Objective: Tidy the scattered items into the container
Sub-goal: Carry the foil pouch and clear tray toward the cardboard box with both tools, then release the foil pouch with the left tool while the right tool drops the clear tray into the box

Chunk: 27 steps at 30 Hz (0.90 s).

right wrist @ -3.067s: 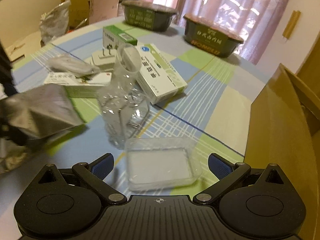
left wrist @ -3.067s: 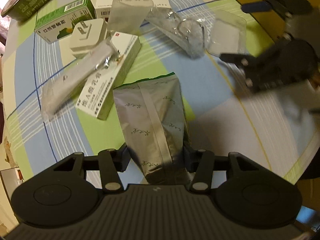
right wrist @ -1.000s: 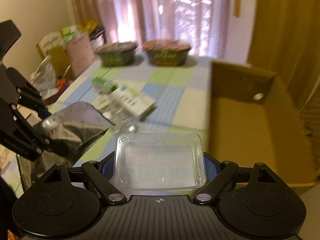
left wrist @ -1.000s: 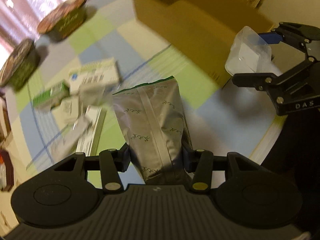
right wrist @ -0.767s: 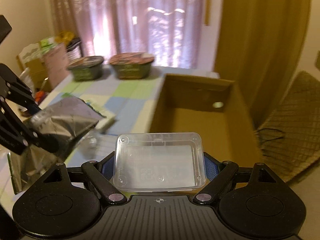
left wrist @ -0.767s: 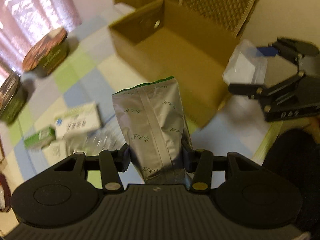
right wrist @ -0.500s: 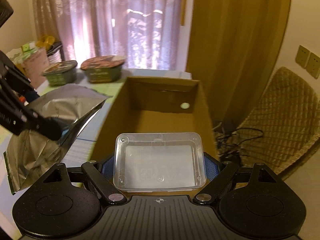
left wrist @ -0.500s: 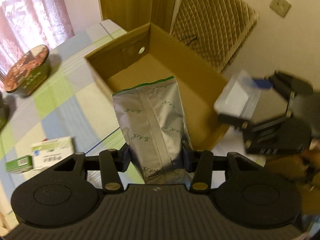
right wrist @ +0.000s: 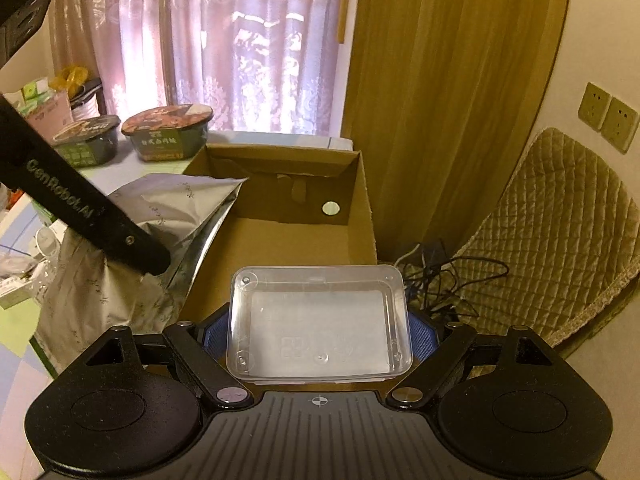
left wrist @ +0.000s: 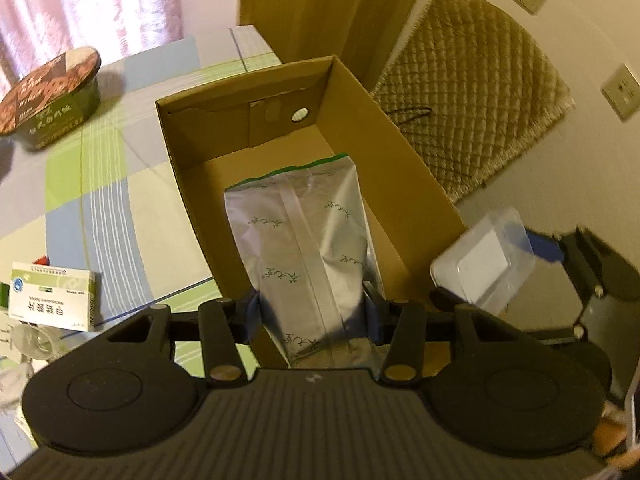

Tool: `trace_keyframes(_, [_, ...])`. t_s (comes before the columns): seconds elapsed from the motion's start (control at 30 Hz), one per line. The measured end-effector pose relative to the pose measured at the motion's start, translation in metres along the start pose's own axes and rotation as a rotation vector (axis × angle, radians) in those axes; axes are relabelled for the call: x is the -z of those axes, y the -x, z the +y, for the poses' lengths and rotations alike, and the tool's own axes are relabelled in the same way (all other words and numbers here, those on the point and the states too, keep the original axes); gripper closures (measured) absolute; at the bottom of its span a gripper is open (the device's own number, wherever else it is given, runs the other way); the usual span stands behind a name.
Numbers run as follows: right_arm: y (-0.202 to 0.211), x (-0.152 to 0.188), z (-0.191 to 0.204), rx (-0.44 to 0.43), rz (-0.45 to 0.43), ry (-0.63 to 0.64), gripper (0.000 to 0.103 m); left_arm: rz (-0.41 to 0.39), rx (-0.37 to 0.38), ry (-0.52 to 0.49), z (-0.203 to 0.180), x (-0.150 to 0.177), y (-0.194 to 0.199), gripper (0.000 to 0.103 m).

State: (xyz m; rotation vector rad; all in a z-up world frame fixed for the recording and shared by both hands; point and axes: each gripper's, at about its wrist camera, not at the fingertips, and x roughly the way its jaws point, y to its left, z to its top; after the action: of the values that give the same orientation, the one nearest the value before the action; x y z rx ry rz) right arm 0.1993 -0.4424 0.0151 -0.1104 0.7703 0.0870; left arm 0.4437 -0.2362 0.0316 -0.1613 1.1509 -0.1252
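the left gripper (left wrist: 312,314) has its jaws pinched on the lower end of one silver foil pouch (left wrist: 304,232), which hangs over the open cardboard box (left wrist: 404,152). the right gripper (right wrist: 318,332) has its jaws pressed against the two short sides of one clear plastic tray (right wrist: 320,320), held flat at the near end of the same box; in the left wrist view that tray sits just outside the box's near right corner.

neither thing is released yet, and the box floor that shows looks bare, so by my reading nothing has been put away so far; these two would be the first in, once the jaws let go.

out on the checked desk (left wrist: 120,184) more is left: one white and green medicine carton (left wrist: 52,300) in plain sight, a clear plastic piece (left wrist: 32,342) just below it, and at the left edge of the right wrist view some further small items too blurred to count. two lidded noodle bowls (right wrist: 168,132) stand at the far end of the desk, near the curtain; whether they belong to the tidying i cannot tell.
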Motion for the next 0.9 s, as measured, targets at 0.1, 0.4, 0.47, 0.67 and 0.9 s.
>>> trace_keyframes(0.1, [-0.004,0.002,-0.004,0.0,0.005,-0.009,0.015,-0.005,-0.001,0.041,0.001,-0.004,-0.007,0.059])
trace_keyframes(0.4, [-0.011,0.004,-0.008,-0.006,0.01,-0.016,0.015,-0.047,-0.026,0.097,0.005,-0.008,-0.011,0.045])
trace_keyframes(0.47, [-0.013,0.004,-0.007,-0.007,0.013,-0.016,0.015,-0.055,-0.036,0.091,0.007,-0.008,-0.008,0.045])
trace_keyframes(0.67, [-0.016,0.004,-0.004,-0.014,0.019,-0.015,0.015,-0.053,-0.049,0.089,0.016,-0.003,-0.004,0.045])
trace_keyframes(0.9, [-0.021,0.002,0.001,-0.026,0.024,-0.003,0.015,-0.044,-0.051,0.086,0.022,0.004,-0.001,0.045])
